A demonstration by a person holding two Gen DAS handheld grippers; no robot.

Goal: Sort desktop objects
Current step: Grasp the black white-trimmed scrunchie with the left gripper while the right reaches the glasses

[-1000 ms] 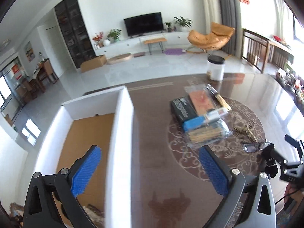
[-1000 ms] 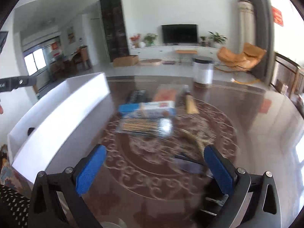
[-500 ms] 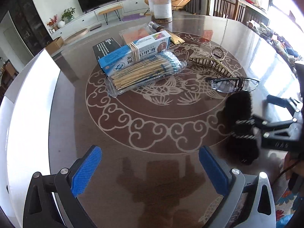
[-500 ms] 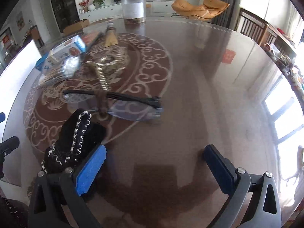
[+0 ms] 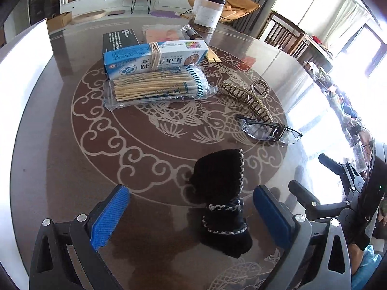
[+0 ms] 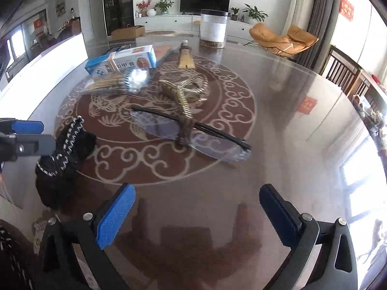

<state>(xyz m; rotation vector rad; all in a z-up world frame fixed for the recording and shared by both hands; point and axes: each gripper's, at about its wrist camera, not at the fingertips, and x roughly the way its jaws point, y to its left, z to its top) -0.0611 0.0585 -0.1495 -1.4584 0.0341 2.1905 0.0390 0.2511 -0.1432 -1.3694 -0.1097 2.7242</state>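
A black hair tie with white stitched trim lies on the patterned table, between the fingers of my open left gripper and nearer the right pad. Nothing is pressed against it. In the right wrist view the same black hair tie lies at the left, with the left gripper around it. My right gripper is open and empty. It hovers a short way in front of the clear glasses, which rest against a gold hair claw. From the left wrist view the right gripper shows at the right edge.
Farther back lie a pack of cotton swabs, a blue-and-white carton, a black box and a clear jar. A white open box stands along the table's left side. Chairs and a window are on the right.
My left gripper left the white box, swung over the table and dropped until the black hair tie lay between its fingers. The right gripper shifted, so the glasses now sit centred ahead of it.
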